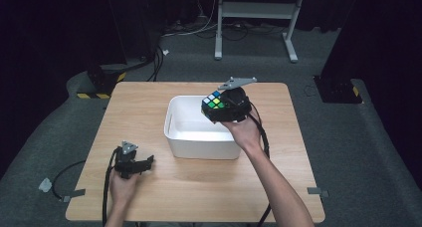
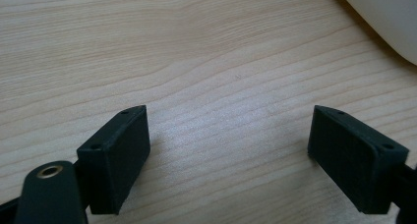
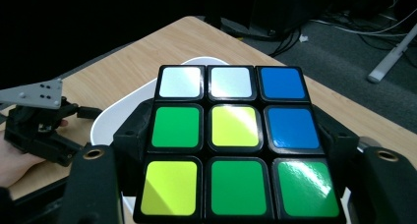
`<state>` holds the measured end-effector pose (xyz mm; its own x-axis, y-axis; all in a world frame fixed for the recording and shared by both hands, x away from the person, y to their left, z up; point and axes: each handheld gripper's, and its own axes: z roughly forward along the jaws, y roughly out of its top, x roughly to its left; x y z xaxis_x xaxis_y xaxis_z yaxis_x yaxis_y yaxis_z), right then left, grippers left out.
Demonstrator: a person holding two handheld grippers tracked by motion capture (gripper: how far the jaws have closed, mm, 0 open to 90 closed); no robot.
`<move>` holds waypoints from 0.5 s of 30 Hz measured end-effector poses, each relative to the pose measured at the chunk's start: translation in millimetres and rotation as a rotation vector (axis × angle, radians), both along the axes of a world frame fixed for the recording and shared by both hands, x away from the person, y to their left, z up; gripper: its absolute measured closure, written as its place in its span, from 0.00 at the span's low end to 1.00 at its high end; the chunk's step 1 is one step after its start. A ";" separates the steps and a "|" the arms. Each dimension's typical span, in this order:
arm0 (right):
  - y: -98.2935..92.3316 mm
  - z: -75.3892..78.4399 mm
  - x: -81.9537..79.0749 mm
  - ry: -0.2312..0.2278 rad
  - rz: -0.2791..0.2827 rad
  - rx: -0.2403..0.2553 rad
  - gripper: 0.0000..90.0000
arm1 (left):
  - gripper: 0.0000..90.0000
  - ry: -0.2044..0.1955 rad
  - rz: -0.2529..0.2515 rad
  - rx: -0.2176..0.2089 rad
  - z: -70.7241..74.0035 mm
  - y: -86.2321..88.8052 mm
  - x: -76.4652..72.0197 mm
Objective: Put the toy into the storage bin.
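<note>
While its two black jaws press on opposite sides of a puzzle cube (image 3: 235,143), the right hand-held gripper (image 1: 225,109) holds that cube in the air above the near right part of a white tub (image 1: 171,130). The cube sits square between the jaws, its face of white, blue, green and yellow tiles turned up toward the gripper's camera. The left hand-held gripper (image 1: 147,162) lies low on the worktop (image 1: 149,102), released, with bare wood between its parted jaws and nothing grasped. The main risk, as I judge it, is the smooth plastic: glossy cube sides could slip in the jaws if the wrist tilts or jolts, and the cube could strike the tub's rim and bounce onto the worktop instead of landing inside. Letting go too near the right wall could do the same. The high view shows how the cube stands relative to the tub and how far off the left hand rests; the right gripper view shows the tile colours and the grip up close, while the left gripper view shows the parted jaws and a corner of the tub (image 2: 388,17).
</note>
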<state>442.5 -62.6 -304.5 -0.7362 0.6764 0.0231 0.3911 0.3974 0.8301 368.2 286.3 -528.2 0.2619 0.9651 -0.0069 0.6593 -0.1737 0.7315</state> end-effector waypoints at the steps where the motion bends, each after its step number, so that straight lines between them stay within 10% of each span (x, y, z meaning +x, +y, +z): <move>1: 1.7 0.7 1.7 0.001 0.002 -0.002 0.37 | 0.18 0.000 0.000 0.000 0.0 0.0 0.0; 15: 23.5 -1.7 20.4 0.011 -0.014 -0.021 0.37 | 0.18 0.001 0.001 -0.005 0.1 0.3 -0.1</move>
<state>462.9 -39.1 -306.3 -0.7267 0.6868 0.0167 0.4054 0.4091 0.8175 368.1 286.6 -528.1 0.2608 0.9653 -0.0117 0.6606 -0.1696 0.7313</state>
